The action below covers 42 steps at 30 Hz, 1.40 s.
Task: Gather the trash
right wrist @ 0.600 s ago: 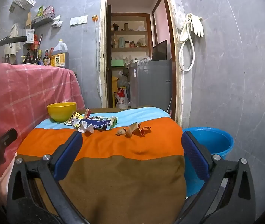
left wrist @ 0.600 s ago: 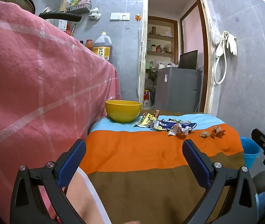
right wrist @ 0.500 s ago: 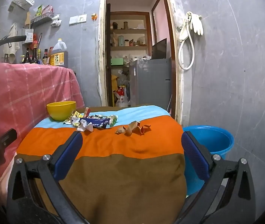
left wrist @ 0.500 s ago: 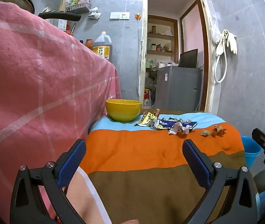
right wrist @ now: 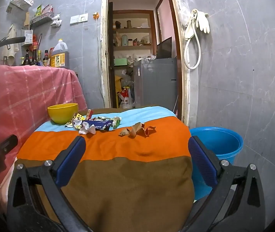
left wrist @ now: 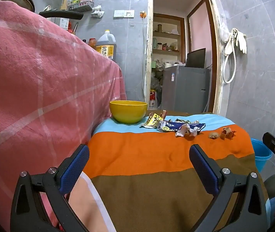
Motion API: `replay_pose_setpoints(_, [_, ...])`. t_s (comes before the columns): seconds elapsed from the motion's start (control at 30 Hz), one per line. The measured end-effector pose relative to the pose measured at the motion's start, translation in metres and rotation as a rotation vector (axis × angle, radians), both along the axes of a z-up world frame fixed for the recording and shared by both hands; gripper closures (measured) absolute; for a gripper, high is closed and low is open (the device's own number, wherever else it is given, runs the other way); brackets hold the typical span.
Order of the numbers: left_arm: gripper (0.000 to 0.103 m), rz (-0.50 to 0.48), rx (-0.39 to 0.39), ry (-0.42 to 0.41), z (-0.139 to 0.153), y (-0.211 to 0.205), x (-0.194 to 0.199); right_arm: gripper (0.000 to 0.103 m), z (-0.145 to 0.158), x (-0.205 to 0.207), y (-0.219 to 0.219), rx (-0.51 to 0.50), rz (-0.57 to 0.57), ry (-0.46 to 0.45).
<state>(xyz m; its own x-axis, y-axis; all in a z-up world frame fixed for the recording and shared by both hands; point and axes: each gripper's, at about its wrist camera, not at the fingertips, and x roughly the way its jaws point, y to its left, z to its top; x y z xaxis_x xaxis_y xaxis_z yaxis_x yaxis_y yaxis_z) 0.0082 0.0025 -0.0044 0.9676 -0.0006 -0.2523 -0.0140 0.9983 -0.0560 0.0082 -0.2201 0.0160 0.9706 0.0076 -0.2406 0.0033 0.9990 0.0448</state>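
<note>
Wrappers [right wrist: 96, 124] lie well beyond right hand-held gripper [right wrist: 136, 157] (jaws wide)

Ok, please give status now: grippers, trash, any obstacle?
Left gripper open, empty. Right gripper open, empty. Wrappers and peels untouched on cloth. Path clear.

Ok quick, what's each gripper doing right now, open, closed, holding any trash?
Left gripper: open, fingers wide apart, holding nothing.
Right gripper: open, fingers wide apart, holding nothing.
</note>
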Motion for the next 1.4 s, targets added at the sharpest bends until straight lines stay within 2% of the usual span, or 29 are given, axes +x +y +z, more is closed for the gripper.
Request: replay_pose_setpoints(1.4, [0.002, 0.004, 0.003, 0.008, -0.0003, -0.0013, 0.0013, 0.0, 0.0006, 0.0008, -0.0001, 0.006, -0.001, 0.005])
